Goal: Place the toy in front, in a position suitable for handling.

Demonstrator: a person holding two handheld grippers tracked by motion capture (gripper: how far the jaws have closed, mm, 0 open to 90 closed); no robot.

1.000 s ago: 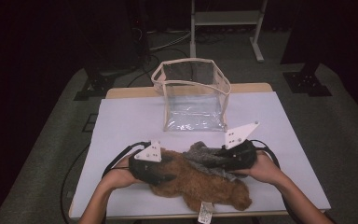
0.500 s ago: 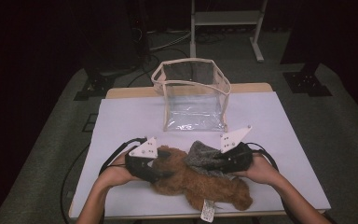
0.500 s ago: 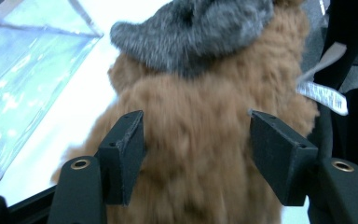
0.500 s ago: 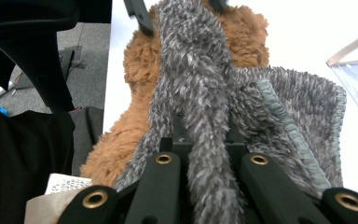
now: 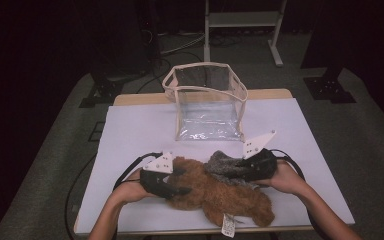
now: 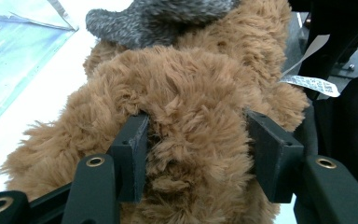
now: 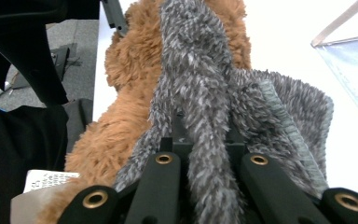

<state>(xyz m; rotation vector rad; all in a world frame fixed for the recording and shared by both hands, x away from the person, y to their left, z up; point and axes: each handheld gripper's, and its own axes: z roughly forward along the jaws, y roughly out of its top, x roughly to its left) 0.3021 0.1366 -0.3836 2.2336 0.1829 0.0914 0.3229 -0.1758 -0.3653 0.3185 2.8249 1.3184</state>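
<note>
A brown plush toy point(image 5: 215, 196) lies on the white table point(image 5: 140, 130) near its front edge, with a grey fuzzy cloth point(image 5: 223, 163) draped over its top. My left gripper point(image 5: 184, 187) comes in from the left. In the left gripper view its jaws press into a thick fold of the brown plush toy point(image 6: 191, 84), so the left gripper point(image 6: 196, 135) is shut on it. My right gripper point(image 5: 227, 171) comes in from the right. In the right gripper view, the right gripper point(image 7: 200, 133) is shut on a strand of the grey cloth point(image 7: 205, 70).
A clear plastic bag point(image 5: 207, 97) with beige trim stands open-topped behind the toy at mid-table. A white tag point(image 5: 227, 225) hangs from the toy at the front edge. Bare table lies left and right of the bag. The floor around is dark.
Both grippers have come down and slightly toward the person, settling onto the toy. The left one shifted a little right into the brown fur; the toy has hardly moved.
</note>
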